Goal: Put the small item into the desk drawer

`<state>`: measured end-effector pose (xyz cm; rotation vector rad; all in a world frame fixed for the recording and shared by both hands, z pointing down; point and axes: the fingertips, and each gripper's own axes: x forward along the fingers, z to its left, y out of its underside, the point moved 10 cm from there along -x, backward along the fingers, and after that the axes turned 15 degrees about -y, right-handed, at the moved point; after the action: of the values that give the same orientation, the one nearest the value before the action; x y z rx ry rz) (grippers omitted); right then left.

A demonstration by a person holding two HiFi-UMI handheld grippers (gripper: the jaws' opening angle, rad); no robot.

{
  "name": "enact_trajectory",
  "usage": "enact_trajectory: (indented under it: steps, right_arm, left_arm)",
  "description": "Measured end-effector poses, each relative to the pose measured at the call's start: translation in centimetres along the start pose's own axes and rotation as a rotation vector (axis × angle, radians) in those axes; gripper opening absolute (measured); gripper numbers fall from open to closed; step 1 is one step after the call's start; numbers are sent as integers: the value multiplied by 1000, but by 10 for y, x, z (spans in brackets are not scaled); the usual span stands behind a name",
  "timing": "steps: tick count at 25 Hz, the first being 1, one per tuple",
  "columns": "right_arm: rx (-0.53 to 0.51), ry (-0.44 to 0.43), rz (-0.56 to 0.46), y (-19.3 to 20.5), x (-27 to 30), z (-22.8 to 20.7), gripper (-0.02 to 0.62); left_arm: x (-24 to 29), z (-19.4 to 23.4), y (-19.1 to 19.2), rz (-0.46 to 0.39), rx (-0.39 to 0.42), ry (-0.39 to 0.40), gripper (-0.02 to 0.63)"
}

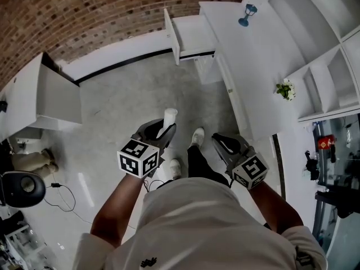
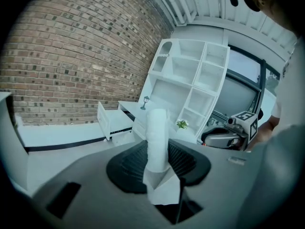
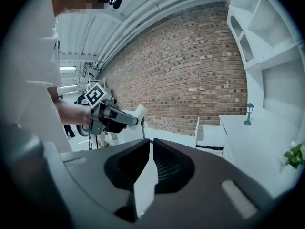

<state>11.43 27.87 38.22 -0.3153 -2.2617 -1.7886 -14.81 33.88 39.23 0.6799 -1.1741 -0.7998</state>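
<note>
Out in front of the person's body, on the left side, a bare forearm reaches forward. The left gripper (image 1: 160, 133) points ahead and a little down. Its jaws squeeze a small white item (image 1: 169, 118), a roll that sticks up past the tips. The left gripper view shows this best: the roll stands right between the two black pads, and both pads press on it.

Between the two grippers, lower down, a white shoe (image 1: 197, 135) stands on the pale floor (image 1: 124, 106).

To the right of the shoe, the other bare forearm reaches forward the same way. The right gripper (image 1: 225, 143) also points ahead and a little down. The right gripper view shows its jaws pulled close together with nothing between them.

Far ahead of both grippers, a white drawer (image 1: 191, 37) is pulled out of a white desk (image 1: 253, 61). The roll is well apart from it. A blue lamp (image 1: 247, 14) and a green plant (image 1: 286, 90) sit on the desk, ahead and to the right of the right gripper.

Only the head view shows the shoe. Only the left gripper view shows the tall white shelves (image 2: 195, 75) standing whole. Each gripper view shows the other gripper off to its side, with a brick wall (image 3: 190, 70) behind.
</note>
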Motion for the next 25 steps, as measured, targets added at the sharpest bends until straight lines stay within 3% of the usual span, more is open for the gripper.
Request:
enact_trajectory:
  steps: [15, 25]
  right_arm:
    - [-20, -52, 18, -42, 4, -201, 38]
    - [35, 7, -28, -33, -24, -285, 41]
  left_arm:
    - [191, 19, -119, 41, 19, -71, 132]
    - [302, 21, -171, 73, 74, -97, 132]
